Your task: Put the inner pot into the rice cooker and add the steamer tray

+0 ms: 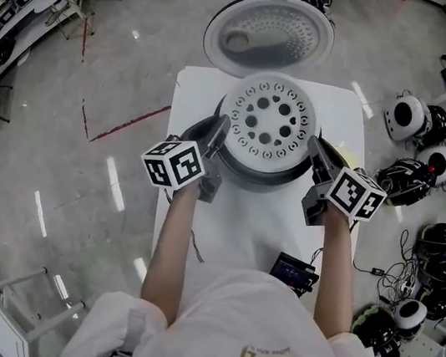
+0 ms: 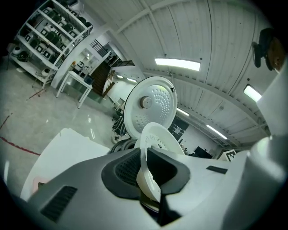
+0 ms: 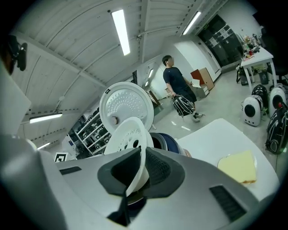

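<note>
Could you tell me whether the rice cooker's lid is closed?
No, the lid stands swung open behind the steamer tray, its perforated inner side showing.

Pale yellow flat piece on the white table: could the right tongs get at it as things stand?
Probably not yet: the right tongs are clamped on the white perforated steamer tray; the pale yellow flat piece itself lies uncovered close beside them.

LIGHT: bright, even, from ceiling strip lights (image 2: pixel 177 64) | SHADOWS: faint, soft-edged | GLARE: white streaks on glossy floor (image 1: pixel 112 183) at 9 o'clock in head view; steamer tray (image 1: pixel 268 122) bright, holes still crisp | DISTORTION: strong fisheye, black corners in both gripper views | FOCUS: nearest foreground at 6 o'clock soft
</note>
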The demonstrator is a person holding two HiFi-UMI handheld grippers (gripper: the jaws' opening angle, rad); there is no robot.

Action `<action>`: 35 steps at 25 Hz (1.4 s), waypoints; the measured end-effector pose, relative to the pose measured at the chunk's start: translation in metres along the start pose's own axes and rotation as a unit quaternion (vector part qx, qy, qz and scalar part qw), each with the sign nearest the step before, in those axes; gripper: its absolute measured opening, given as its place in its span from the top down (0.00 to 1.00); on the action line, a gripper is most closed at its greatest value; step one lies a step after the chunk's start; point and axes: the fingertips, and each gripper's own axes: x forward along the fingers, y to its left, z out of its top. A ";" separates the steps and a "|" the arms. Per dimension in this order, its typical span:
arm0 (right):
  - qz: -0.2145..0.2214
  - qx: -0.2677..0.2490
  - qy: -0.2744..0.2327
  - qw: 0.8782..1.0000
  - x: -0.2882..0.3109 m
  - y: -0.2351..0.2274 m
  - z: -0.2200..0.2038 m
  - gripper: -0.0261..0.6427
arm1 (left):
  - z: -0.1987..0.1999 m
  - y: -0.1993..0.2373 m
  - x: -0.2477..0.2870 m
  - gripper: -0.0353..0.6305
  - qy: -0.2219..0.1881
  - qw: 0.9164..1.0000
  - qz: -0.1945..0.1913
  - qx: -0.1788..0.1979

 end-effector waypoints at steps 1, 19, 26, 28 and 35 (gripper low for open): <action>-0.004 -0.003 0.003 1.000 0.002 0.000 -0.002 0.90 | 0.000 0.001 0.000 0.87 0.001 1.000 0.002 0.007; -0.078 -0.107 0.040 0.990 0.009 -0.009 -0.023 0.82 | -0.013 0.005 0.000 0.77 0.040 0.991 0.025 0.123; -0.110 -0.151 0.036 0.982 0.006 -0.012 -0.025 0.82 | -0.018 0.003 0.001 0.74 0.046 0.988 0.026 0.148; -0.115 -0.158 0.035 0.980 0.006 -0.013 -0.024 0.82 | -0.018 0.003 0.002 0.70 0.047 0.987 0.025 0.149; -0.126 -0.159 0.015 0.979 -0.007 -0.011 -0.019 0.82 | -0.015 0.002 -0.001 0.62 0.036 0.984 0.034 0.173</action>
